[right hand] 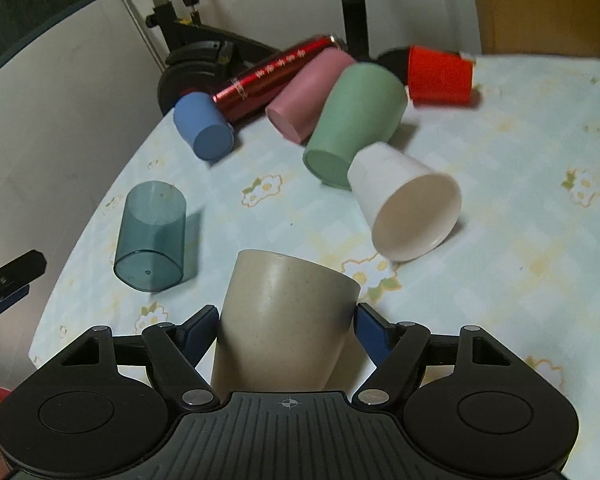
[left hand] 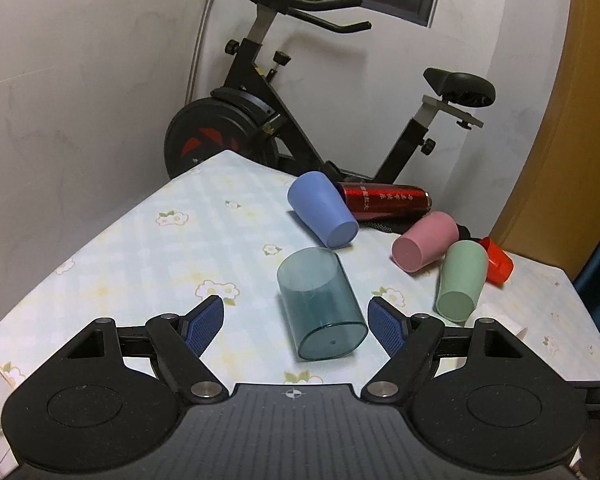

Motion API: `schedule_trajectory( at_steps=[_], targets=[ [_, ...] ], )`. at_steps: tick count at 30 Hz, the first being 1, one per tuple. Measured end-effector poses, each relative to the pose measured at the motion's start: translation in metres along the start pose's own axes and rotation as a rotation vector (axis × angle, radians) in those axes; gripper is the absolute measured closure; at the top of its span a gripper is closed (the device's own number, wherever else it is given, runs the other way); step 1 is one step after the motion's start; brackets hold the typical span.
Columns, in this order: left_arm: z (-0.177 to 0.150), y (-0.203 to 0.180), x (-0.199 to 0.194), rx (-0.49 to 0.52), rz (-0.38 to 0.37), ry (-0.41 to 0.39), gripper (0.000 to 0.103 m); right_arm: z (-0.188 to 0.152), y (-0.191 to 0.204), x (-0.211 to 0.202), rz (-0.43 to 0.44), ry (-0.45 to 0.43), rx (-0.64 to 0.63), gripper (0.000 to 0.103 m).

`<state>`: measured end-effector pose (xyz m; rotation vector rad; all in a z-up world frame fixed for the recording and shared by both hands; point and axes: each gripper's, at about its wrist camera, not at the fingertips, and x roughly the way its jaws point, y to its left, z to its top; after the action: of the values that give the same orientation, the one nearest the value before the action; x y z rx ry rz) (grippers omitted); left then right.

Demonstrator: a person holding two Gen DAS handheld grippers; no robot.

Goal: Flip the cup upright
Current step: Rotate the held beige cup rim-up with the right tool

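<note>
1. Exercise bike (left hand: pixel 268 120) is parked by the wall, right behind the table (left hand: pixel 148 240) with the flowery cloth.
2. Red flask (left hand: pixel 384 197) lies flat at the table's far edge, in front of the bike.
3. Beige cup (right hand: pixel 288 320) is the nearest one to the table's near edge. The right gripper (right hand: pixel 286 330) has its fingers pinching the cup's sides. Can't tell which end is up.
4. Teal cup (left hand: pixel 320 304) is on its side, base facing the near edge. The left gripper (left hand: pixel 296 320) hangs spread wide in front of it, not touching.
5. White cup (right hand: pixel 406 204) is tipped over mid-table, mouth toward the near edge.
6. Green cup (right hand: pixel 356 120), pink cup (right hand: pixel 304 92) and blue cup (right hand: pixel 204 128) lie farther back by the flask.
7. Orange cup (right hand: pixel 440 76) is on its side near the far corner.
</note>
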<state>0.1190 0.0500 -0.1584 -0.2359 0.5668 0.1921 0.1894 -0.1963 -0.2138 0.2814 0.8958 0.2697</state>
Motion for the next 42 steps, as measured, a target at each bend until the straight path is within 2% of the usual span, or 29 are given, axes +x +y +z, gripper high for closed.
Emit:
schedule_trajectory(
  at_steps=[10, 20, 35, 39, 42],
  targets=[
    [-0.001, -0.005, 0.0, 0.012, 0.01, 0.03, 0.021, -0.009, 0.001, -0.023, -0.013, -0.064, -0.044, 0.033],
    [-0.002, -0.002, -0.001, 0.003, 0.023, 0.045, 0.021, -0.01, 0.008, -0.033, -0.083, -0.093, -0.1, 0.033],
    [-0.003, -0.004, -0.004, -0.007, 0.016, 0.051, 0.021, -0.012, -0.022, -0.058, -0.127, -0.12, -0.018, 0.034],
    [-0.003, -0.004, -0.005, -0.008, 0.013, 0.047, 0.021, -0.009, -0.036, -0.07, -0.179, -0.159, -0.003, 0.034],
    [-0.004, -0.005, -0.006, -0.005, 0.01, 0.048, 0.021, -0.004, -0.038, -0.075, -0.299, -0.209, -0.079, 0.035]
  ],
)
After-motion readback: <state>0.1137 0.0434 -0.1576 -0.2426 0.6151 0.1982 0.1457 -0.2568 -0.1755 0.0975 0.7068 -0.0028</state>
